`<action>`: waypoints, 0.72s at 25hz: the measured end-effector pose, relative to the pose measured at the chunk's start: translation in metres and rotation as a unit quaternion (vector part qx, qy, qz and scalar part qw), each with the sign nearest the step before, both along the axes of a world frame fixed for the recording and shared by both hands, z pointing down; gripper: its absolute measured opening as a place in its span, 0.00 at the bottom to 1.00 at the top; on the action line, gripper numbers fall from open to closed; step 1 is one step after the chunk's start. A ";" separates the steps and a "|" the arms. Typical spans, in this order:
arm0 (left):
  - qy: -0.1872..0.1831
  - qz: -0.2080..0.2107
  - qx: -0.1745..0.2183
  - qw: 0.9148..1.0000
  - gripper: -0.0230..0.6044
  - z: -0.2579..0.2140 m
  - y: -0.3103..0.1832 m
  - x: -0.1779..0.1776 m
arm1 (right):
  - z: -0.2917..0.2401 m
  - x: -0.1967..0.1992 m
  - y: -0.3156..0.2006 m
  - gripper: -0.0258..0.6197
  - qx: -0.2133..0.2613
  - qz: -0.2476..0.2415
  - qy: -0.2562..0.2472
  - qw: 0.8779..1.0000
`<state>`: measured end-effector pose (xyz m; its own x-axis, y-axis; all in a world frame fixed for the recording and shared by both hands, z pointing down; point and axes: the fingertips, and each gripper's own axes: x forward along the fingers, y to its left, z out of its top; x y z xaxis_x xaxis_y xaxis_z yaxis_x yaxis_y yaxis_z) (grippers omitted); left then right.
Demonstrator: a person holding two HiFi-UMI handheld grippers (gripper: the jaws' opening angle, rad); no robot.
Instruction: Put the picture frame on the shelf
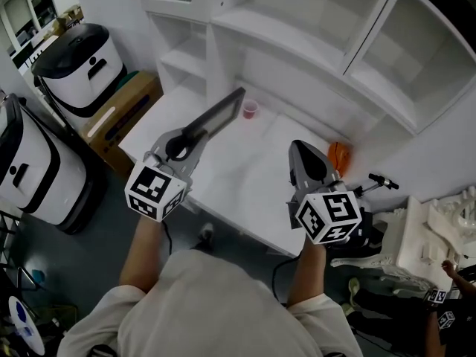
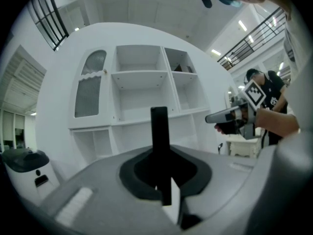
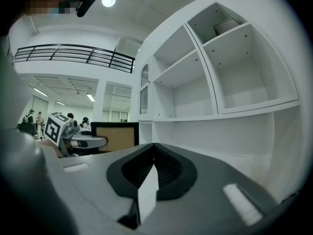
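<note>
— Overhead, we look down on a person standing at a white counter (image 1: 245,184), one gripper in each hand. What do we write for the left gripper (image 1: 192,136)?

— We write that its jaws are closed tight on the picture frame (image 1: 219,114), pinching it by one edge. From the left gripper view we see the frame edge-on, a dark upright bar rising between the jaws.

— And where does the frame sit?

— We place it in the air above the counter, in front of the white shelf (image 1: 286,39) and not yet on it. Its far end reaches toward the shelf, near a small pink cup (image 1: 250,108) that stands on the counter. From the right gripper view we see its face: a tan panel inside a dark border, standing upright.

— The right gripper (image 1: 301,151)?

— We see its jaws drawn together with nothing between them. It is held level over the counter's right part, well apart from the frame, and points at the shelf like its partner.

— Anything else for the caption?

— We note an orange object (image 1: 339,155) on the counter just beside the right gripper; we cannot tell what it is. One upper compartment of the shelf holds a pale box (image 3: 225,26). A cardboard box (image 1: 123,108) stands on the floor left of the counter.
</note>
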<state>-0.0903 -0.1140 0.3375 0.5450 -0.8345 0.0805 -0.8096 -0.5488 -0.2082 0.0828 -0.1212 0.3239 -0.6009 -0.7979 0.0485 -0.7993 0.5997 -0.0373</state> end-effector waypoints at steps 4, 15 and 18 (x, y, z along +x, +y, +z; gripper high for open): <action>-0.008 0.004 0.011 1.000 0.07 -0.010 -0.017 -0.006 | -0.003 -0.004 -0.015 0.05 0.001 0.003 0.000 1.000; -0.061 0.017 0.060 0.996 0.07 -0.056 -0.063 -0.012 | -0.008 -0.003 -0.047 0.05 -0.004 0.008 -0.003 1.000; -0.084 0.026 0.068 0.994 0.07 -0.065 -0.073 -0.010 | -0.010 -0.005 -0.056 0.05 -0.005 0.011 -0.003 1.000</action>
